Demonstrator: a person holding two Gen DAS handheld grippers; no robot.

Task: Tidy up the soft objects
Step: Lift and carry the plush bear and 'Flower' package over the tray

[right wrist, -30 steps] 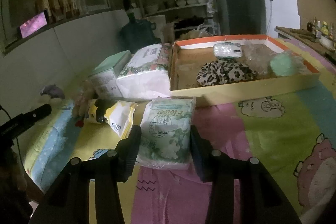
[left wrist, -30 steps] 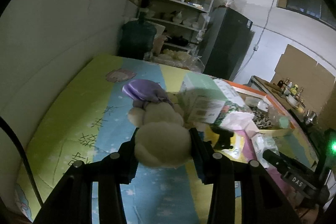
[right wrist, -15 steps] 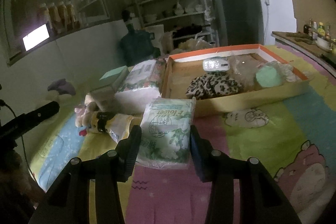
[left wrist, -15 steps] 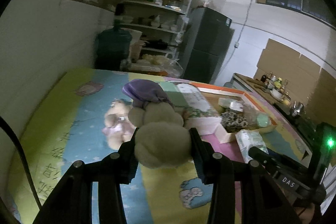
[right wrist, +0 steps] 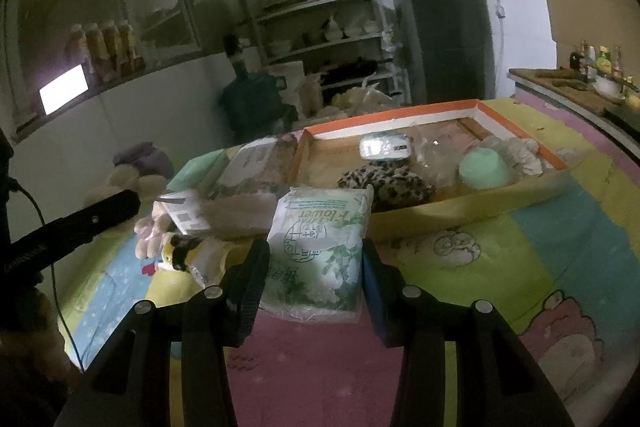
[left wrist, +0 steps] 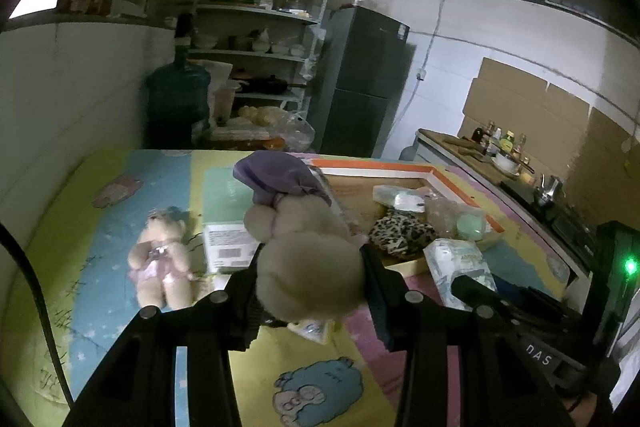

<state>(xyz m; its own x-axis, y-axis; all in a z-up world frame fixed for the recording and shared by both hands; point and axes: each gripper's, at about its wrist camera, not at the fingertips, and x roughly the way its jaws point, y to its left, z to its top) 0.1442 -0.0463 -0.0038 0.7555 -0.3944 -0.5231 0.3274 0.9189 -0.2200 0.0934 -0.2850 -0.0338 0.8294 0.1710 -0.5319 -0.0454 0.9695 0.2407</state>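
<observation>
Mat, cartoon-printed, carrying everything; orange-rimmed tray toward far right edge, already holding leopard-print pouch, green round sponge and small wrapped packs. Tissue boxes just beside tray's left wall.

Left gripper pinching cream plush toy around its body, purple cap pointing forward; toy off the mat, short of tray's near left corner. Right gripper closed on tissue pack at its near end, pack just short of tray's near wall; lifted or resting, cannot tell.

Second small bear lying toward left edge of mat, not yet sorted.

Judgement on step in hand: carry both items over near wall, release into bare tray floor at left.
- Clear the wall fully before lowering; plush compresses, rim contact could drag it from the pads.
- Place one at a time; grippers close together, collision risk.
- Avoid landing on pouch; pack would tilt.
- Release low, not dropped.
</observation>
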